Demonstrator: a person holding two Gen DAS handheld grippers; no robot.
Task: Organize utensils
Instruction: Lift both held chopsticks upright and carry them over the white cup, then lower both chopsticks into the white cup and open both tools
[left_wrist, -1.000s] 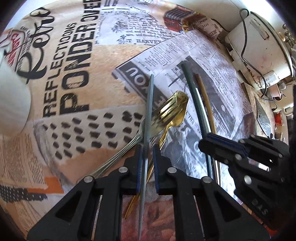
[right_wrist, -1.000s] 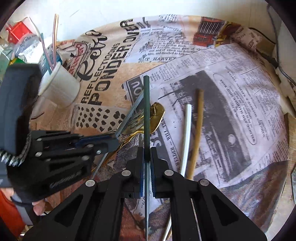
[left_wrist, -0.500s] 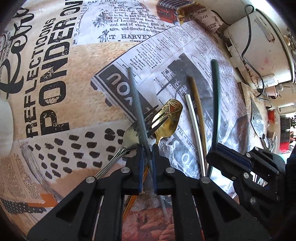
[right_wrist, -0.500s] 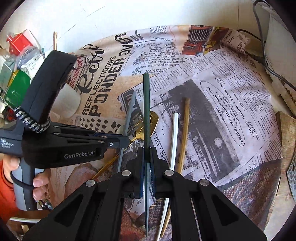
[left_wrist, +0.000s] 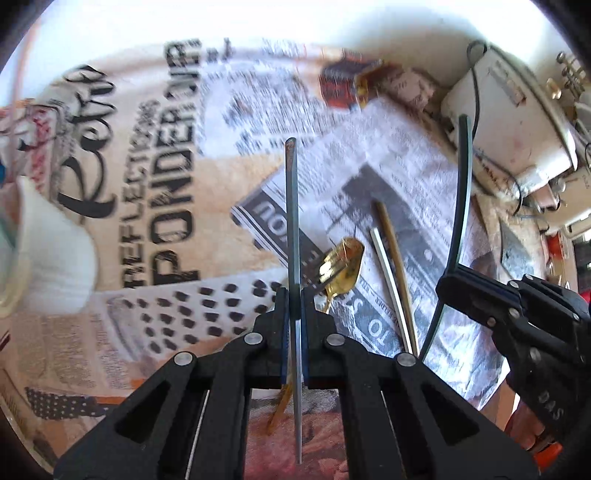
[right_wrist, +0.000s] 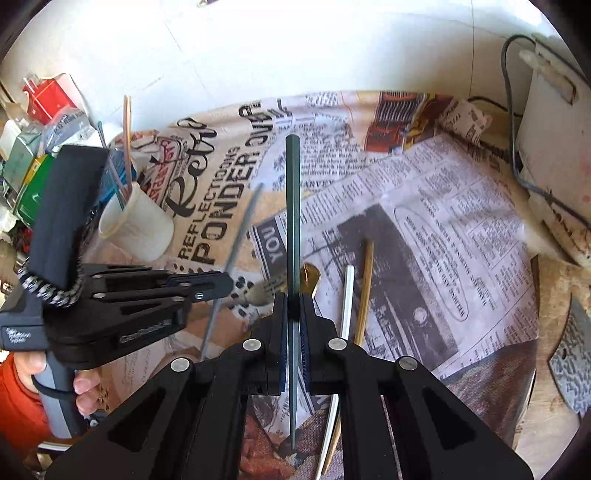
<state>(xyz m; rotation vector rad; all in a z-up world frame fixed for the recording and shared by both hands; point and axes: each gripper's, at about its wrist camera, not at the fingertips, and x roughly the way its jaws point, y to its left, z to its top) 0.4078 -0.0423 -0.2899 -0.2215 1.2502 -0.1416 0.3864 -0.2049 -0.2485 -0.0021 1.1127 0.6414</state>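
In the left wrist view my left gripper (left_wrist: 293, 299) is shut on a grey chopstick (left_wrist: 291, 221), held clear of the newspaper-print cloth (left_wrist: 166, 240). To its right my right gripper (left_wrist: 447, 286) is shut on a dark green chopstick (left_wrist: 463, 192). The right wrist view shows the same: right gripper (right_wrist: 293, 306) gripping the green chopstick (right_wrist: 293, 221), left gripper (right_wrist: 225, 282) carrying the grey chopstick (right_wrist: 240, 236). On the cloth lie a gold spoon (left_wrist: 341, 264), a fork (right_wrist: 266, 288), a white chopstick (right_wrist: 347, 295) and a tan chopstick (right_wrist: 365, 288). A white cup (right_wrist: 140, 229) holds several sticks.
A white appliance (right_wrist: 554, 147) with a dark cable stands at the back right. A patterned blade (right_wrist: 572, 362) lies on the wooden edge at the right. Boxes and packets (right_wrist: 40, 99) crowd the far left behind the cup. A person's hand (right_wrist: 85, 387) holds the left gripper's handle.
My left gripper closed on the grey chopstick and lifted it off the fork and spoon. The right gripper rose too, with the green chopstick in it.
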